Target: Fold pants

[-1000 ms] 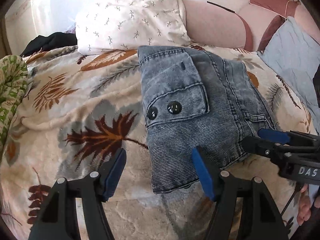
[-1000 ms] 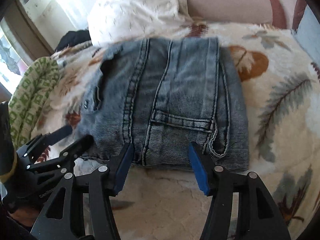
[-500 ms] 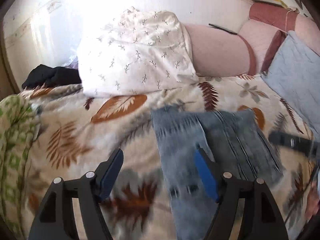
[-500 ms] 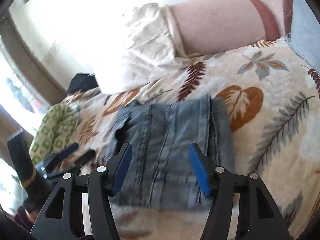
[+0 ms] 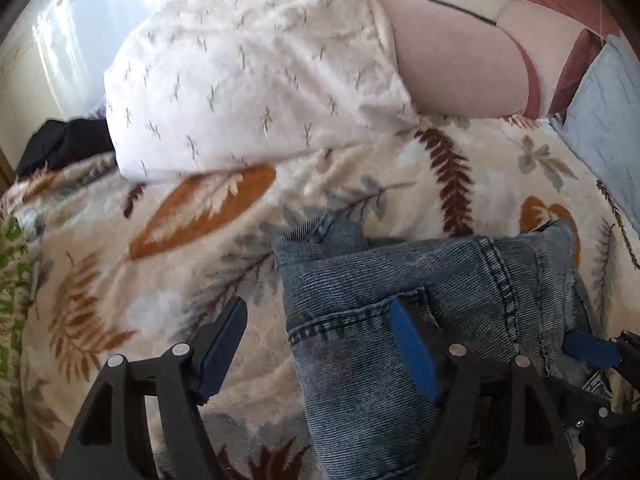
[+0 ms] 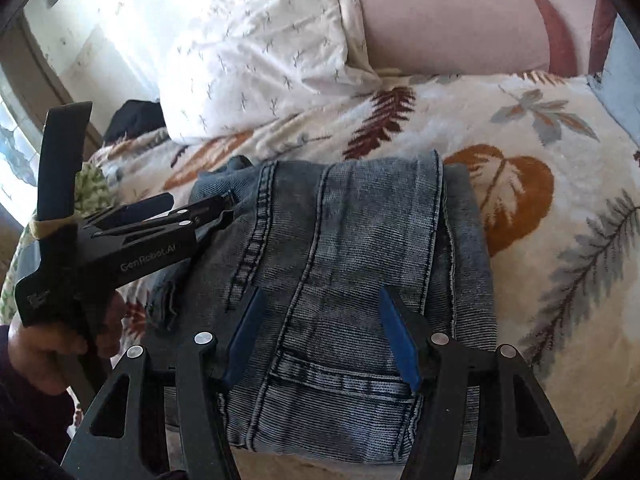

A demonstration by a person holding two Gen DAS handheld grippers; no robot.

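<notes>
One folded pair of jeans (image 6: pixel 352 280); two grippers, left (image 5: pixel 320 344) just widening, right (image 6: pixel 320 340) open, both empty.

Folded grey-blue denim pants (image 6: pixel 352 280), on blanket

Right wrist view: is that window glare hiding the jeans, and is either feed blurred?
Right wrist view: glare washes out only the upper left; the jeans stay sharp. Left wrist view: the blanket smears slightly, but the denim reads clearly.

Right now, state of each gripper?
Left gripper: open, jaws just been widening, holding nothing; one finger lies on the jeans.
Right gripper: open over the jeans, nothing pinched.
</notes>
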